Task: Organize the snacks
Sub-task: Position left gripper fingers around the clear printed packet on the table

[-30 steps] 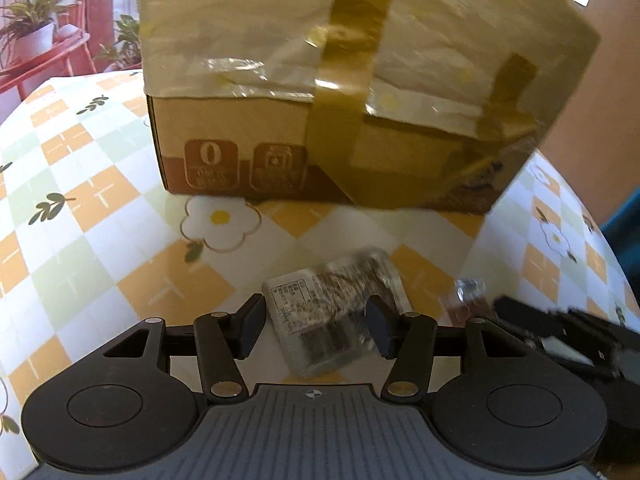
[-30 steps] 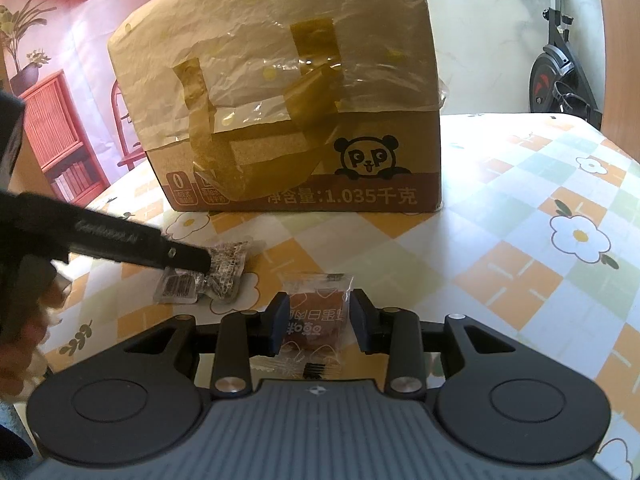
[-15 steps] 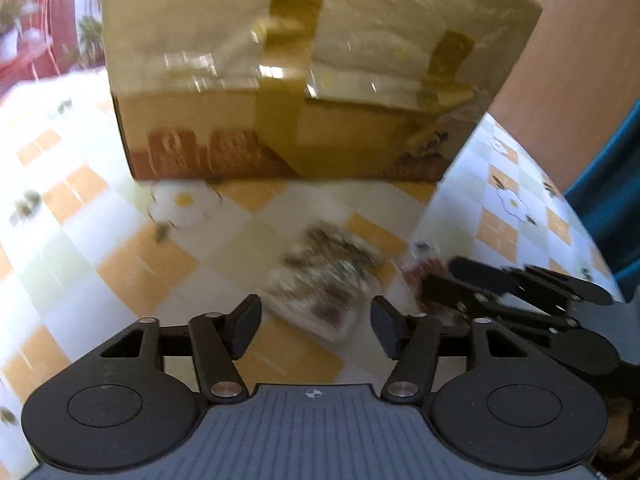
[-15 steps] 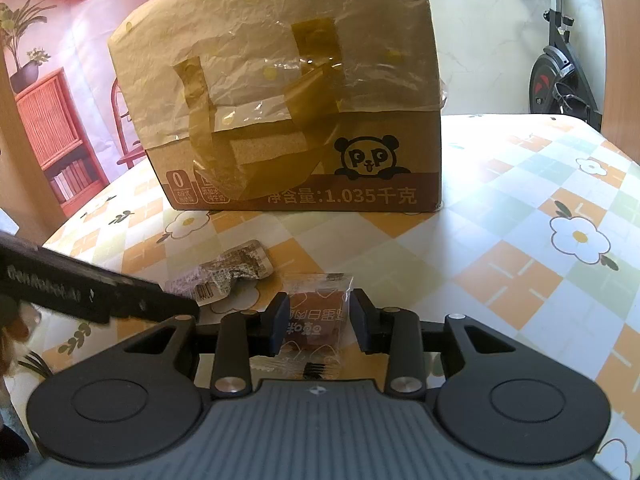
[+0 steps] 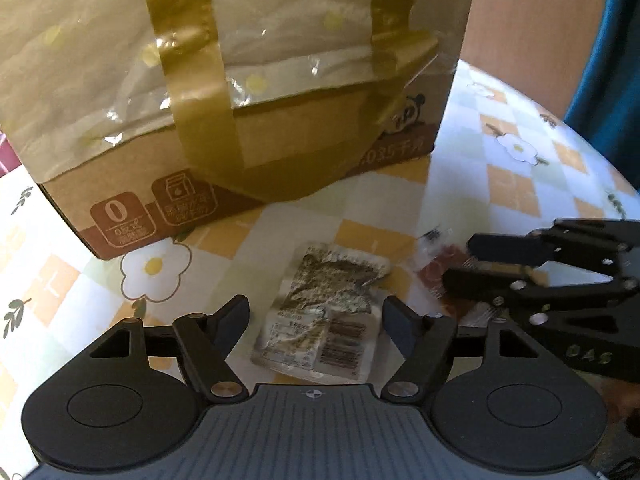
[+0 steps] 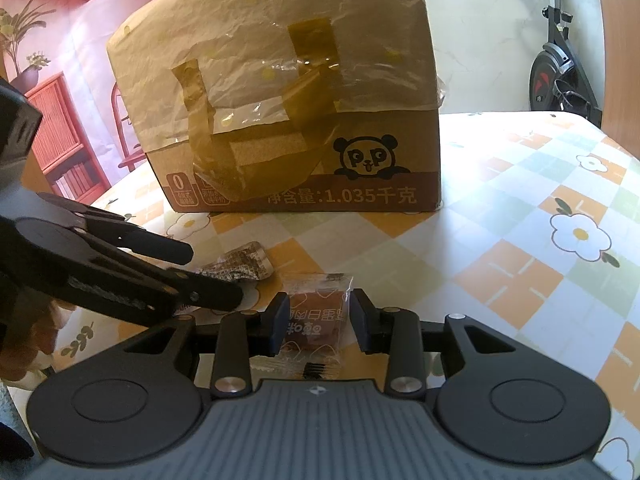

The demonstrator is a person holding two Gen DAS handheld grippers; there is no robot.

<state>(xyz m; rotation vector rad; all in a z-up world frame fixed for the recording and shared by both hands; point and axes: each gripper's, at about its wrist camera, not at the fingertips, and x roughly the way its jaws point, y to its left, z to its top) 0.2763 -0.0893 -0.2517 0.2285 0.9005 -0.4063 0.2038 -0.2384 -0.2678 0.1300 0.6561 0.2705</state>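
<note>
The black two-finger left gripper (image 5: 316, 320) points steeply downward, its jaws opening. The black two-finger right gripper (image 6: 319, 322) angles down, jaws clamped together; a hand (image 6: 36, 332) grips the left tool.

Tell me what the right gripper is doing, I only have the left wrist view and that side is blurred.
Observer: The right gripper has its jaws shut on a clear-wrapped reddish-brown snack.
Operator: Is it touching the silver packet?
Observer: No. The silver packet lies just apart, to its left.
Operator: What's past the box on the right?
Observer: The flowered tablecloth runs on, and an exercise bike stands beyond its far edge.
</note>
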